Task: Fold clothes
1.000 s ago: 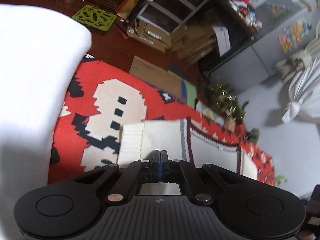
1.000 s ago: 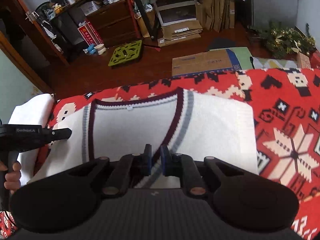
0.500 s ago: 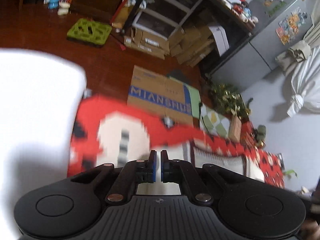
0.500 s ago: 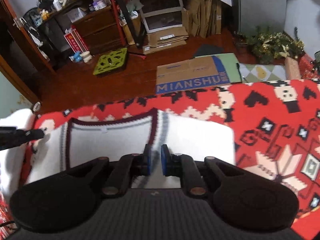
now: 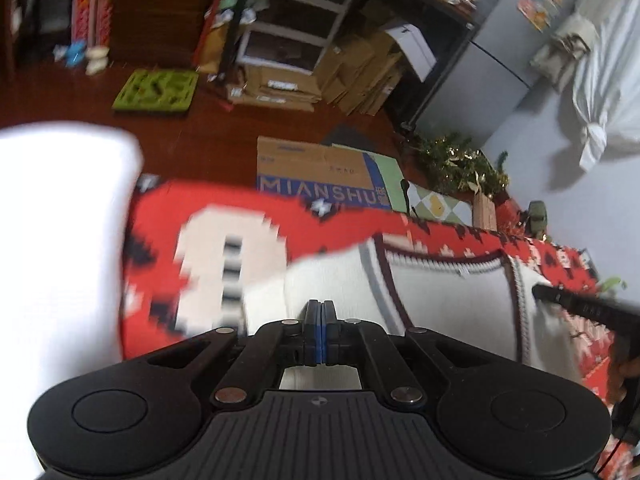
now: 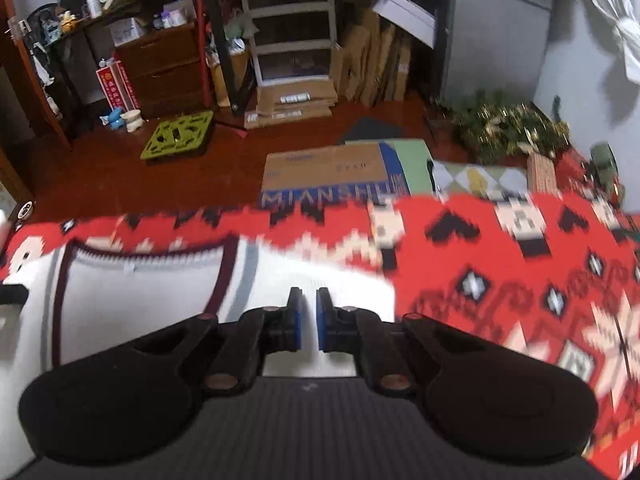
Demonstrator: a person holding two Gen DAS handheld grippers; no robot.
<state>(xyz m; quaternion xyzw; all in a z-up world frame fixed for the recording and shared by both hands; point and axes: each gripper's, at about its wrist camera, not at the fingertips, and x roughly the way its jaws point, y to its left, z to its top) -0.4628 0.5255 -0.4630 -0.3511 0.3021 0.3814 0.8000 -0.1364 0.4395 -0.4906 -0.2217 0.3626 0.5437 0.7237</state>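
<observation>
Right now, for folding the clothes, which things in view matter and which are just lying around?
Part of the job:
white sweater
red patterned blanket under it
left gripper
right gripper

Just lying about:
cardboard box
green mat
tinsel garland

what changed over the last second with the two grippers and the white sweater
The left gripper, shut a second ago, opened briefly and is shut again, nothing visibly pinched. Both views now show more of the floor, so both grippers seem to have lifted or tilted away. The right gripper stayed slightly open, holding nothing. The white knit sweater with maroon and grey trim still lies folded on the red patterned blanket.
</observation>
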